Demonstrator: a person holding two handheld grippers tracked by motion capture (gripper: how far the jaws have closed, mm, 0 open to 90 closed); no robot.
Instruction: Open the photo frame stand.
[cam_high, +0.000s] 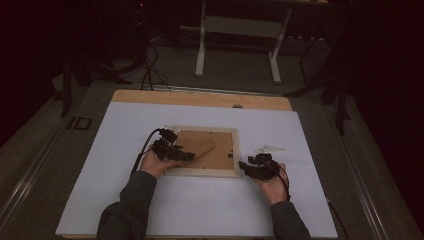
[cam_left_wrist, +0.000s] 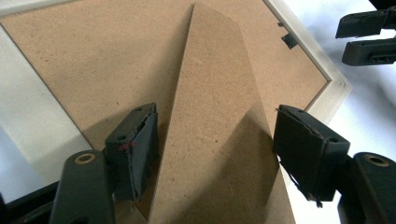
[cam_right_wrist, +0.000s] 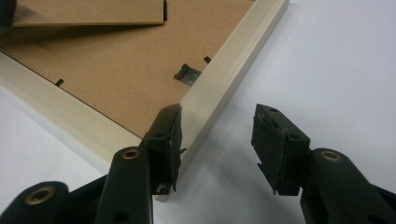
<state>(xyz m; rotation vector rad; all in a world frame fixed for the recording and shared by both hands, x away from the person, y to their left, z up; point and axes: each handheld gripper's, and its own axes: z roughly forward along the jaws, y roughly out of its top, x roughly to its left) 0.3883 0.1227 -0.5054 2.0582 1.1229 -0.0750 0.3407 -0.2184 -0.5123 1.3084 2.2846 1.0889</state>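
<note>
Picture frame (cam_high: 204, 172) lies face down on the white table (cam_high: 200, 210), between both tongs. Left gripper (cam_left_wrist: 215, 140) gapes wide over the frame's brown stand flap (cam_left_wrist: 210, 116) (pads clear of it). Right gripper (cam_right_wrist: 217, 140) spread at the frame's near corner, gripping nothing.

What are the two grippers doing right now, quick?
Left gripper: open, jaws either side of the stand, not pressing it.
Right gripper: open at the frame corner, holding nothing.
</note>
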